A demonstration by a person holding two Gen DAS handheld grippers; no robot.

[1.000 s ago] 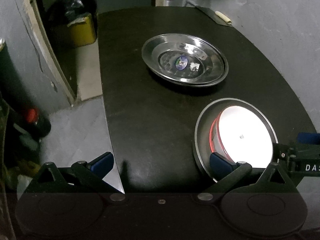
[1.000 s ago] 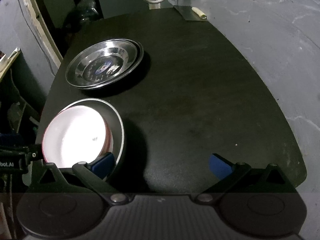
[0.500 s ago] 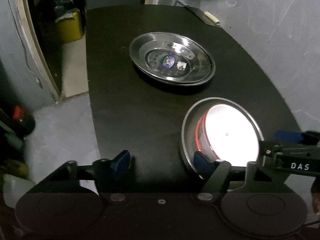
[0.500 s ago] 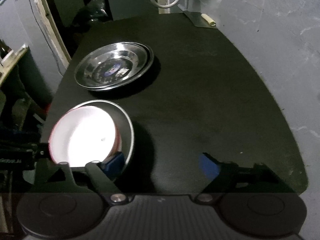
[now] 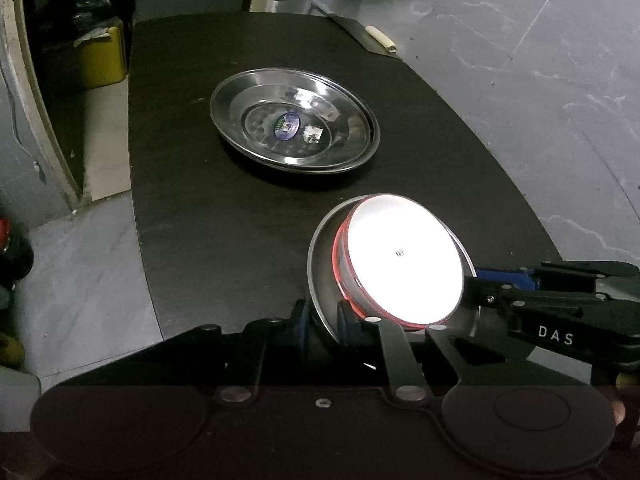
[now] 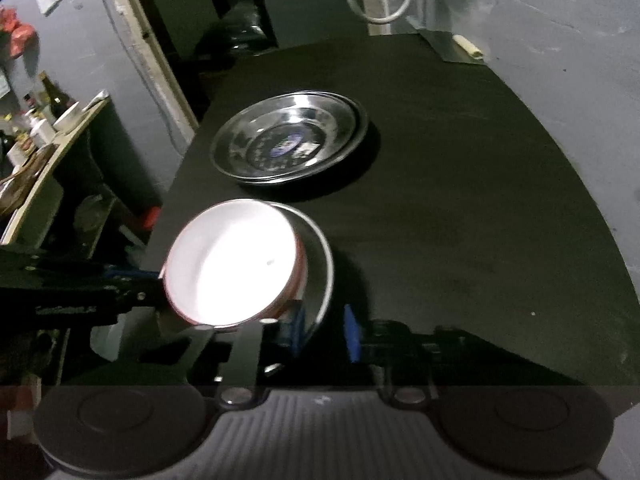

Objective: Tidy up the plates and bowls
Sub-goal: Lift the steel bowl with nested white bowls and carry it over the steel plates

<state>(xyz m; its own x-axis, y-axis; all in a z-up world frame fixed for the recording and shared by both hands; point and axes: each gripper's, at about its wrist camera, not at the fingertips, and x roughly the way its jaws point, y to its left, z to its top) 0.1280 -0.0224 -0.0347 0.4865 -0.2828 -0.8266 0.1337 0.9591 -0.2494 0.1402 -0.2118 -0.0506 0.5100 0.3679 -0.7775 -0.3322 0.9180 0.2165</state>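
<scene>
- A home's storage or utility corner: bare grey walls (image 6: pixel 560 20) and a marbled floor (image 5: pixel 560 80).
- A cluttered shelf (image 6: pixel 44 140) carries bottles (image 6: pixel 50 92) and jars.
- Steel plates (image 5: pixel 294 124) sit on a black table (image 5: pixel 200 220).

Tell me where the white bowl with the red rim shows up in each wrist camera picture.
Left wrist view: the white bowl is lower right of centre, sitting in a steel plate.
Right wrist view: the white bowl is lower left of centre.
Shared landmark: the stacked steel plates farther back on the black table.
</scene>
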